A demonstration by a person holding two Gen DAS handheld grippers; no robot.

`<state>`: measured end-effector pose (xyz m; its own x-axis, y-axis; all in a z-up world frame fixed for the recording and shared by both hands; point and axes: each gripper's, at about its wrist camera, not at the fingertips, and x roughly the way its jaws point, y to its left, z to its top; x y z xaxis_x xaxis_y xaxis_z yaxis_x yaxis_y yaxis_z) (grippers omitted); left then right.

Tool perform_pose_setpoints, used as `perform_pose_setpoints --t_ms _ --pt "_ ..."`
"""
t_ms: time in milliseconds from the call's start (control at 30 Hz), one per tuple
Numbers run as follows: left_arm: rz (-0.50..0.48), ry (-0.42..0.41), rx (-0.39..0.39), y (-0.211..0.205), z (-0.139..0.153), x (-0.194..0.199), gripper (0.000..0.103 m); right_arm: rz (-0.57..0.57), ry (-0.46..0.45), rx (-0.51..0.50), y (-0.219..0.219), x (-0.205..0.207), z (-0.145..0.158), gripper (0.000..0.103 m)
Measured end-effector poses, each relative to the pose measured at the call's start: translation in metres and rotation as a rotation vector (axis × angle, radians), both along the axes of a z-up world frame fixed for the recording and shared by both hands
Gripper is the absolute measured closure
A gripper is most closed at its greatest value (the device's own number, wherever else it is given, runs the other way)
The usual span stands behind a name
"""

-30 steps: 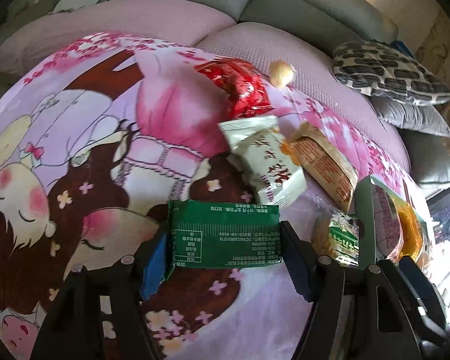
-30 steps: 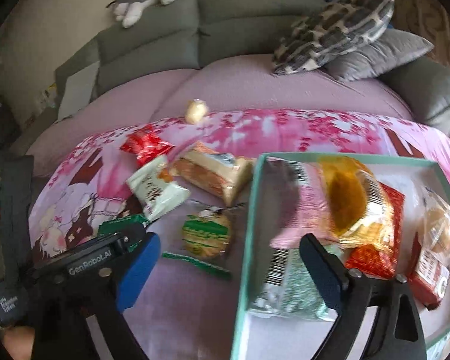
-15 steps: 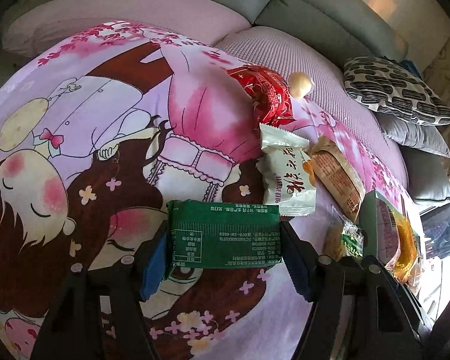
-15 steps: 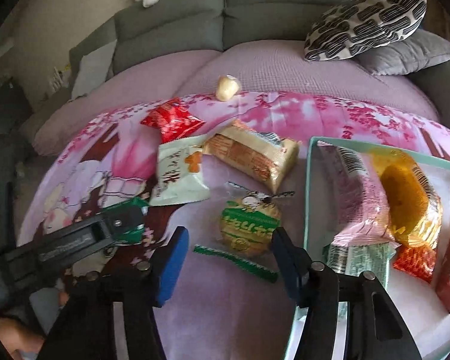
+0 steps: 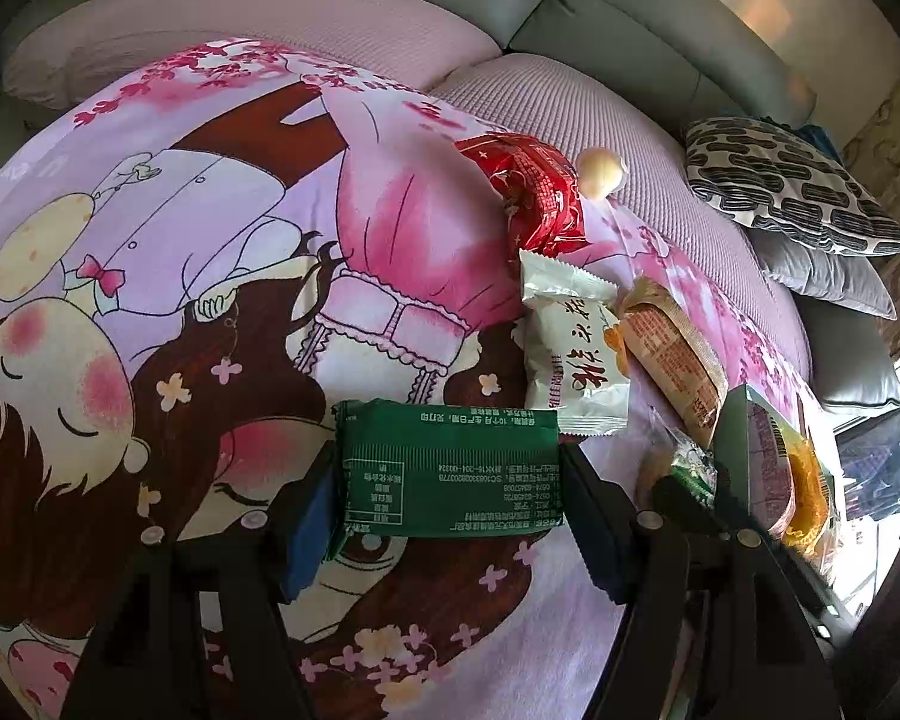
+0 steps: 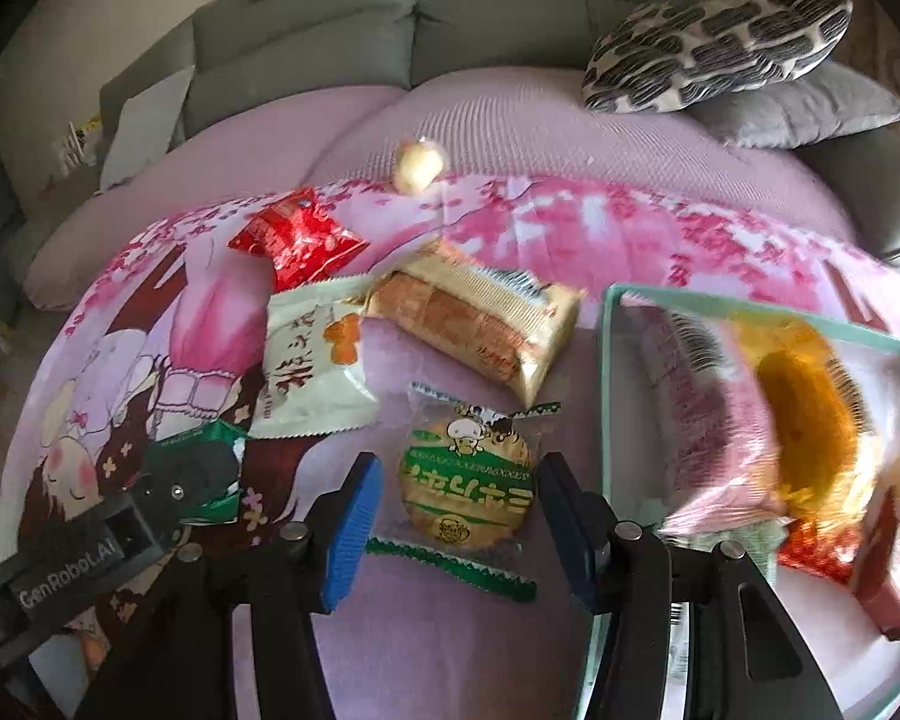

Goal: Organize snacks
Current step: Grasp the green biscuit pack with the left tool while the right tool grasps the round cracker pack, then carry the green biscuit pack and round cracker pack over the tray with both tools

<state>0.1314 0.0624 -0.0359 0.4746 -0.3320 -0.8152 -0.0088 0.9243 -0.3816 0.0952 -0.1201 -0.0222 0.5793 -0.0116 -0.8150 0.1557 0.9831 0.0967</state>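
The left gripper clamps a flat dark-green foil snack packet crosswise between its blue pads, above the pink cartoon-print blanket. To its right, the right gripper is closing its half-open jaws around a round biscuit in a clear green-printed wrapper, pads not yet touching. Just right of those jaws stands the teal-rimmed box holding sorted snacks.

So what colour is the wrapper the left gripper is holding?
Dark green wrapper with white print, gripped in the left gripper; clearest in the left wrist view.
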Motion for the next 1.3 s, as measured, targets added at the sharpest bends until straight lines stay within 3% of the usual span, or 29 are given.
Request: perform_pose_setpoints --t_ms 100,367,567,1300 --pt "0.002 0.000 -0.002 0.000 0.000 0.000 0.032 0.017 0.006 0.050 -0.001 0.000 -0.004 0.046" --pt "0.000 -0.002 0.008 -0.001 -0.001 0.000 0.032 0.024 0.009 -0.009 0.008 0.000 -0.008 0.049" --pt "0.001 -0.019 0.003 -0.001 0.003 -0.003 0.033 0.020 -0.002 0.010 0.003 -0.004 -0.004 0.050" --pt "-0.016 -0.163 0.026 -0.009 0.052 -0.025 0.033 0.008 -0.123 0.080 -0.011 -0.049 0.052 0.051"
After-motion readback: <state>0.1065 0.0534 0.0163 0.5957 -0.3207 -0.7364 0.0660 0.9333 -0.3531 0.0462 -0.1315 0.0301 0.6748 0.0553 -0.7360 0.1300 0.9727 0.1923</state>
